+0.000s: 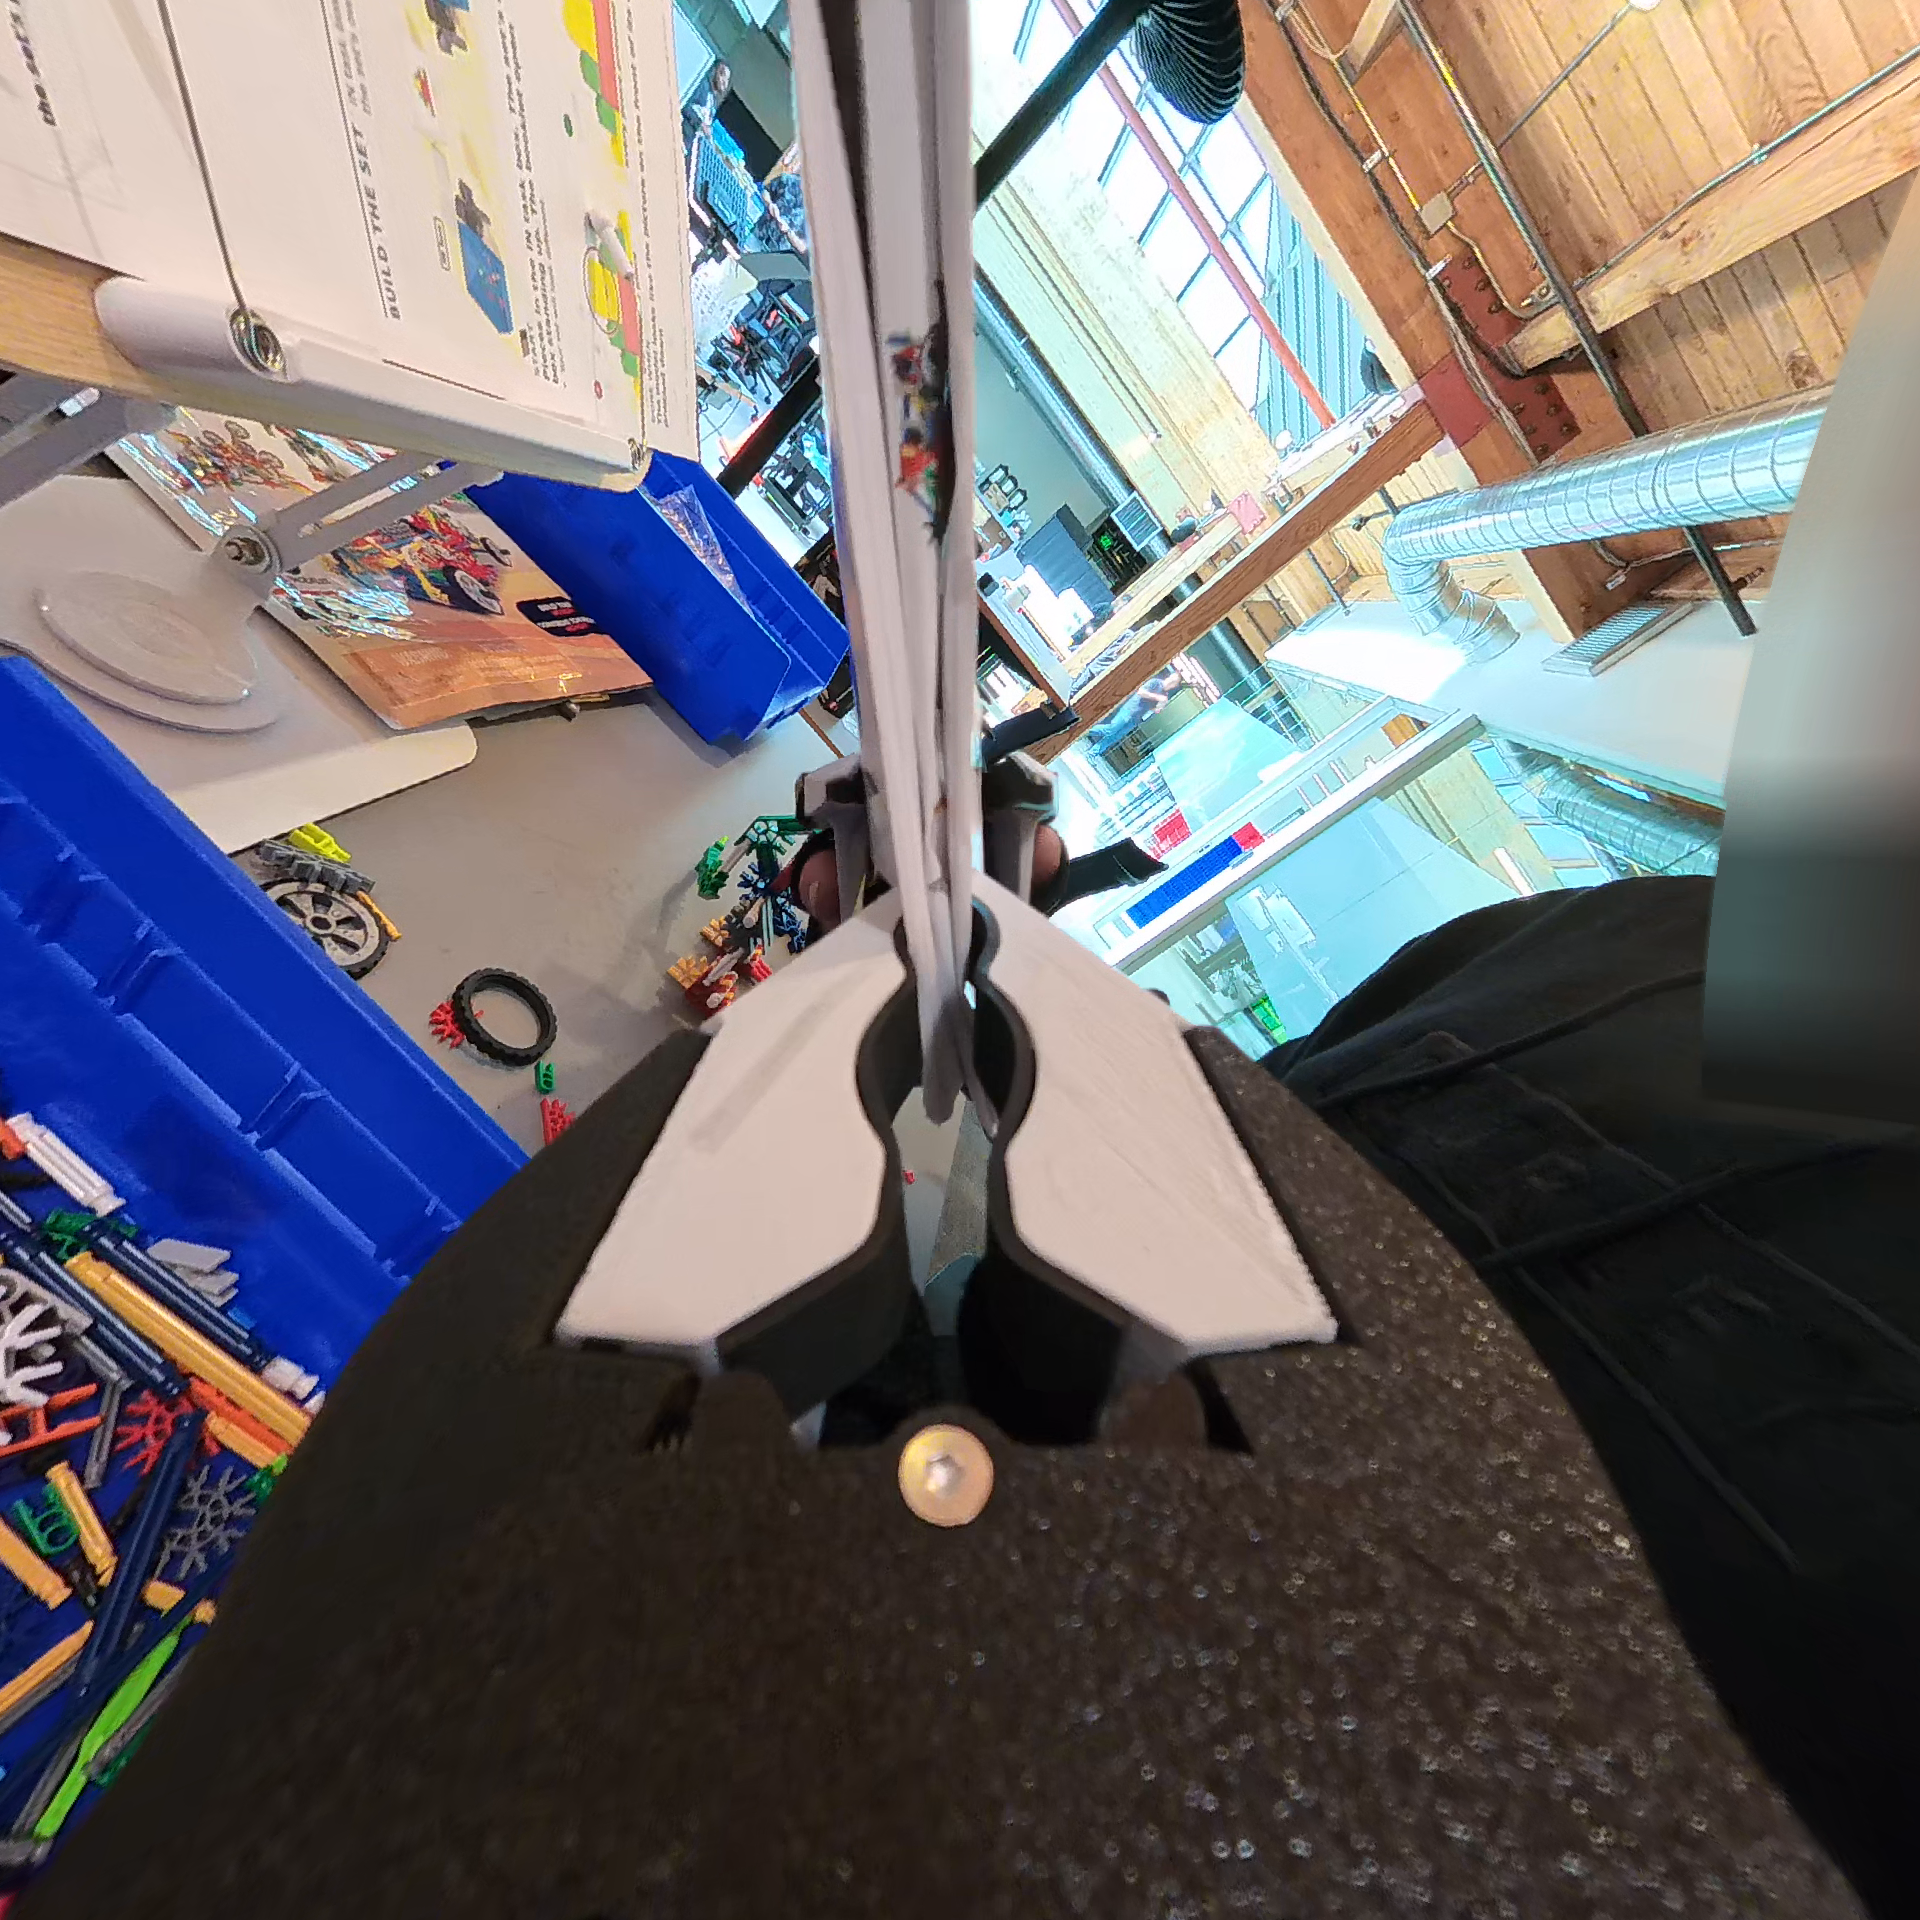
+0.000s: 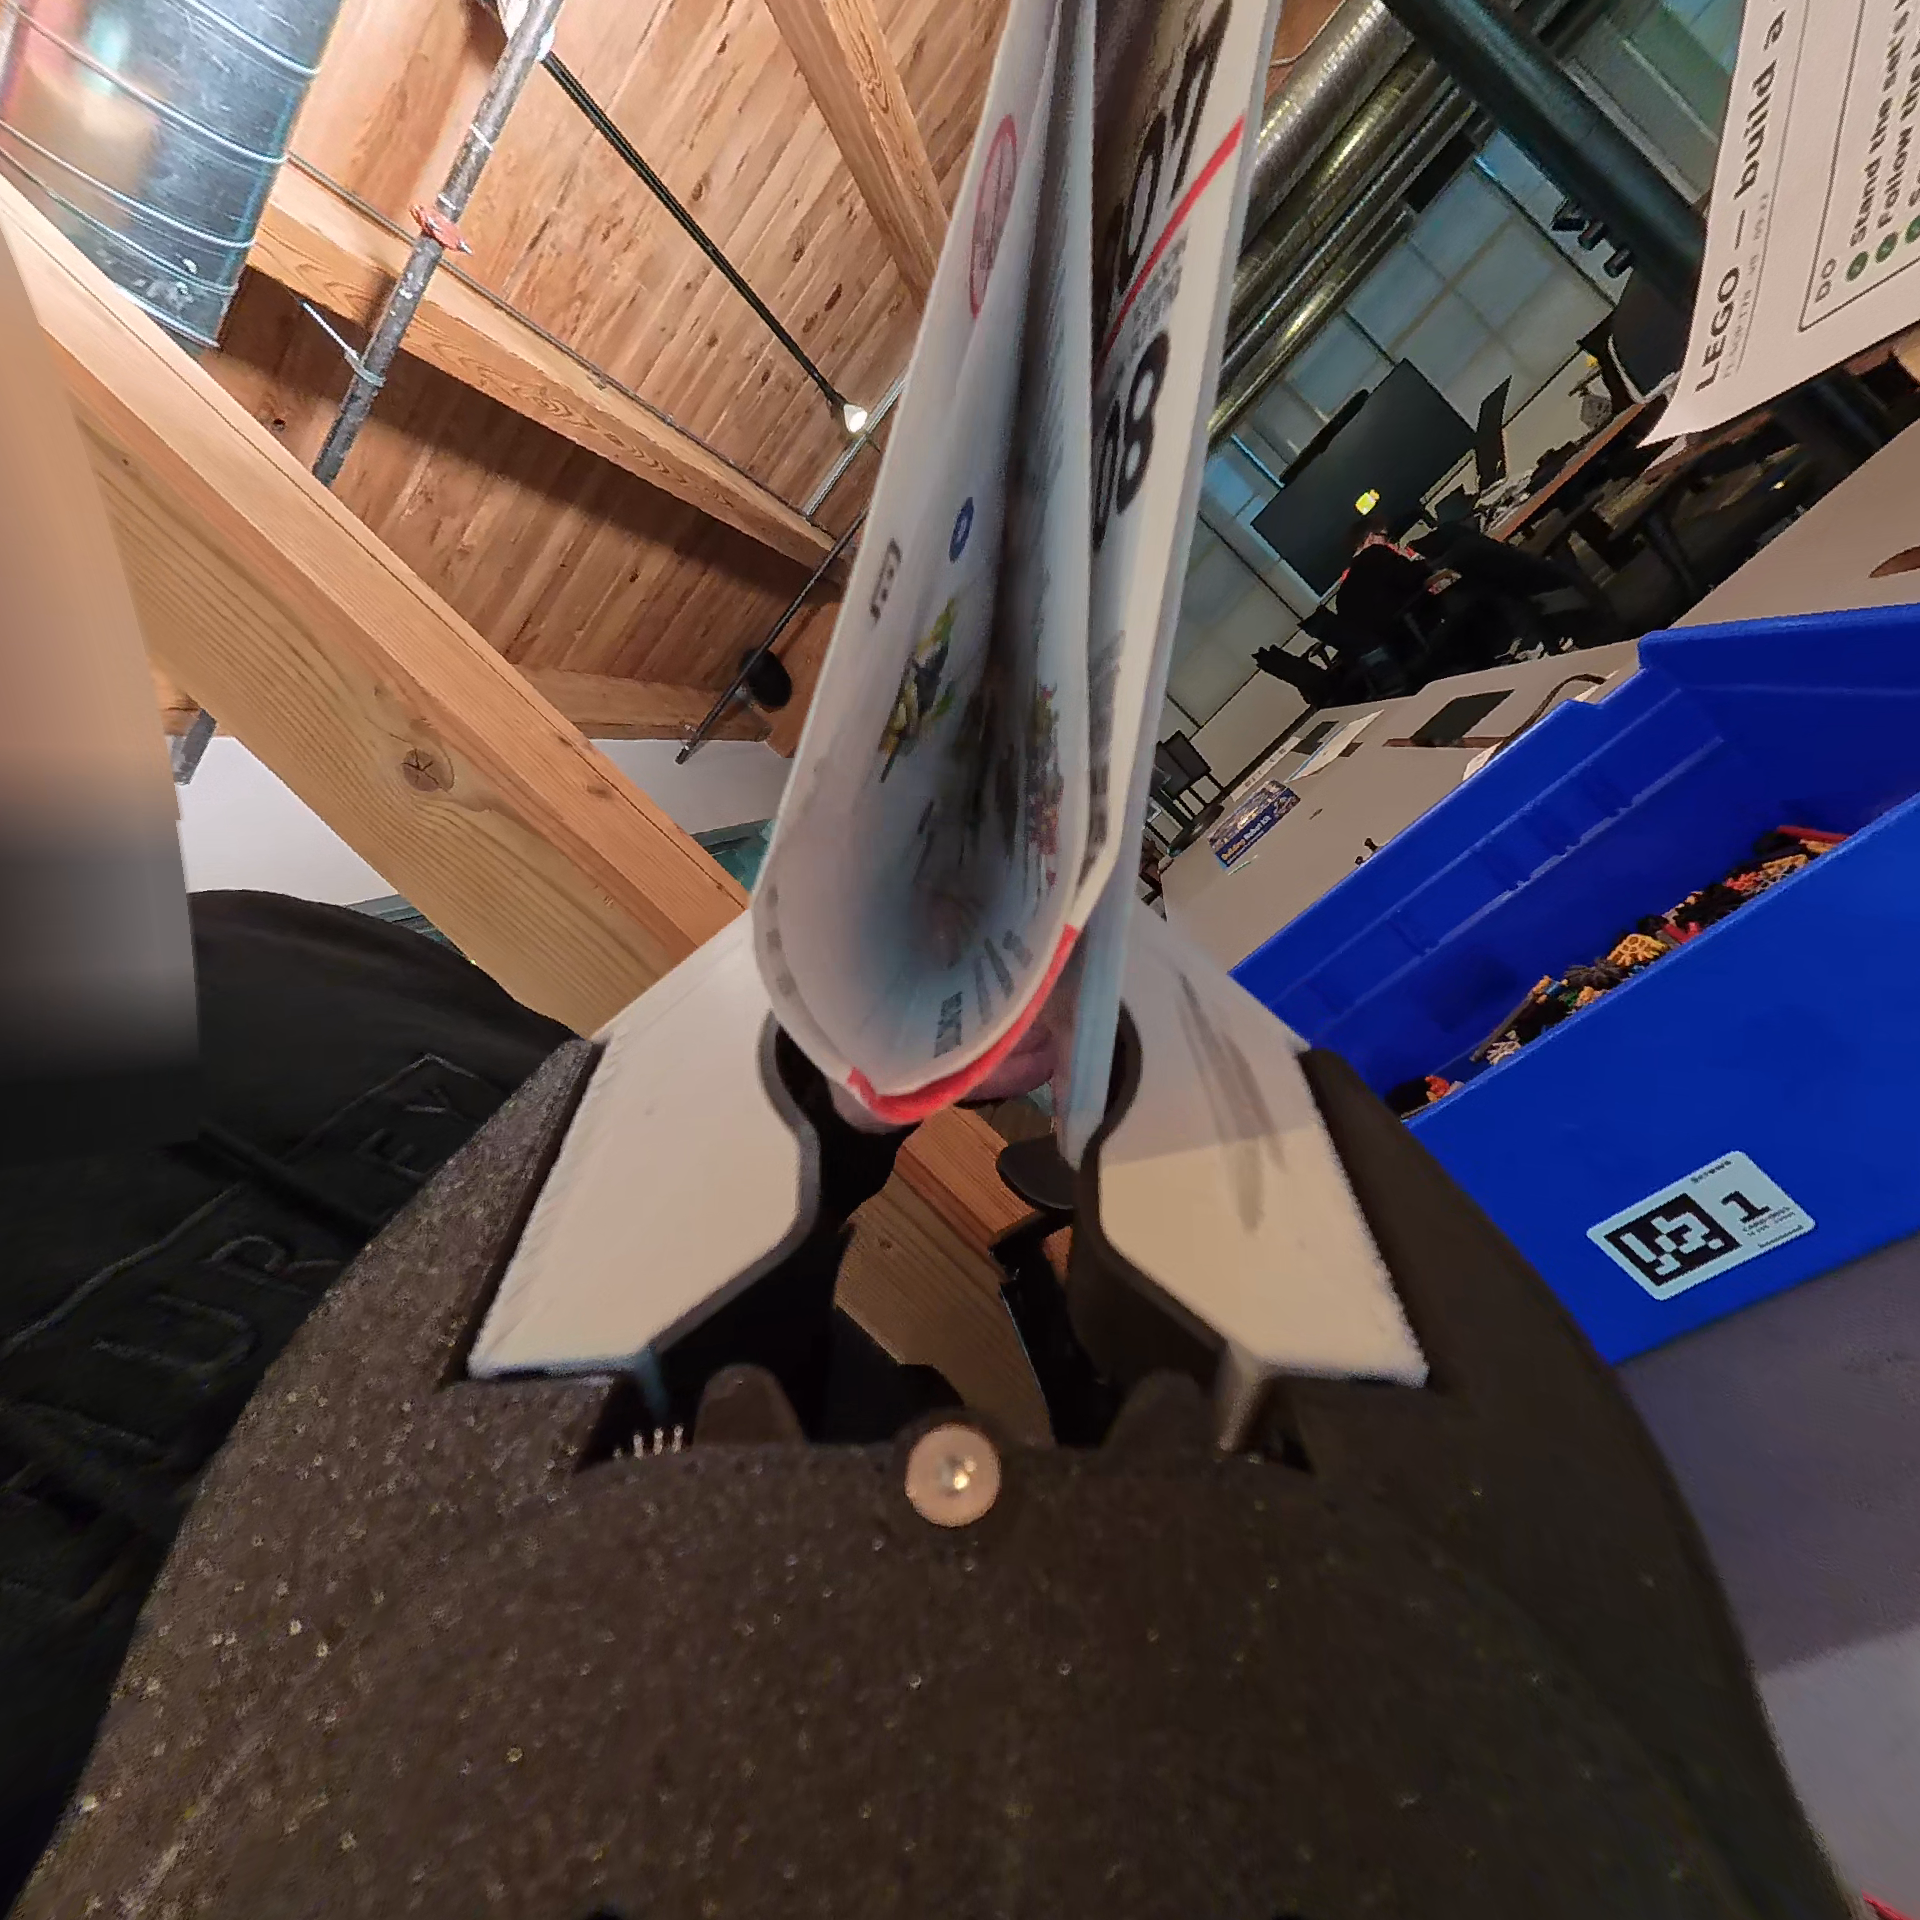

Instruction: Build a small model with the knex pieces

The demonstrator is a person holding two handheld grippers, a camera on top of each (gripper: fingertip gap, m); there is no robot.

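Note:
My left gripper [image 1: 940, 940] is shut on the lower edge of a white printed booklet [image 1: 894, 416], which stands edge-on straight up from the jaws. My right gripper [image 2: 951, 1034] has its jaws apart around the same booklet [image 2: 935, 727]. The folded pages hang loosely between the two fingers, and one page lies against the right-hand finger [image 2: 1226, 1143]. In the left wrist view the right gripper [image 1: 1023, 790] shows just beyond the booklet, with a person's fingers beside it.
A grey table [image 1: 582, 831] carries a blue bin [image 1: 208, 1039] of construction-toy rods, a second blue bin [image 1: 665, 592], a loose tyre [image 1: 504, 1016], a wheel [image 1: 327, 920], small pieces [image 1: 738, 914] and a stand with an instruction sheet [image 1: 416, 208]. A person in dark clothing [image 1: 1558, 1143] is close by. A blue bin [image 2: 1662, 1039] is at the right. The grippers' ends are close to 7 cm from one another.

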